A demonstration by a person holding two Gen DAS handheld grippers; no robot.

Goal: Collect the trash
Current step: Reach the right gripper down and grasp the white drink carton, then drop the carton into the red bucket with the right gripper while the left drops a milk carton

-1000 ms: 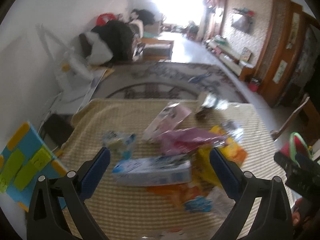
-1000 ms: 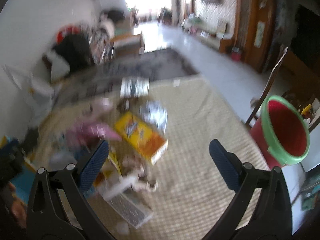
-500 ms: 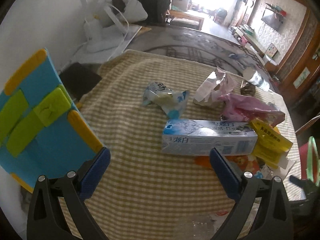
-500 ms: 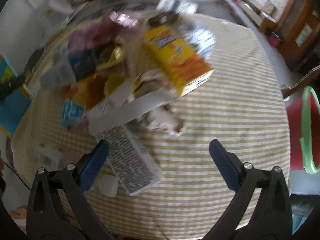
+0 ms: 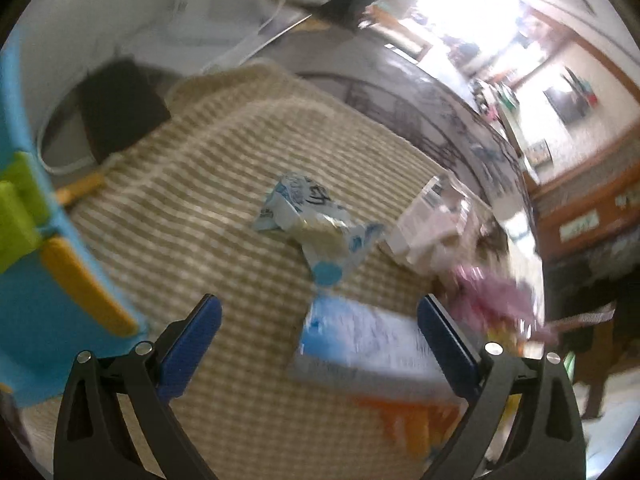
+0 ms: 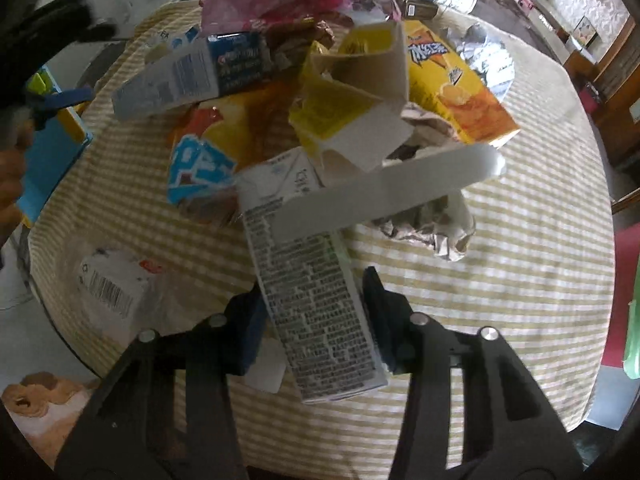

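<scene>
A pile of trash lies on a round table with a striped cloth (image 6: 520,272). In the right wrist view my right gripper (image 6: 314,312) is shut on a white carton with printed text (image 6: 316,312), at the near end of the pile. Behind it lie a yellow torn box (image 6: 352,92), an orange-yellow snack box (image 6: 460,88) and a blue-white toothpaste box (image 6: 192,76). In the left wrist view my left gripper (image 5: 320,320) is open and empty, above the toothpaste box (image 5: 368,348), with a crumpled blue-white wrapper (image 5: 316,224) just beyond.
A blue and yellow object (image 5: 36,264) stands at the table's left edge. A red bin with a green rim (image 6: 628,312) shows at the right edge. Crumpled foil (image 6: 436,228), pink wrapper (image 5: 496,300) and a clear barcode-labelled wrapper (image 6: 112,292) also lie on the cloth.
My right gripper has dropped onto the white carton and closed on it. My left gripper has moved in lower and closer over the toothpaste box and blue wrapper, still open.
</scene>
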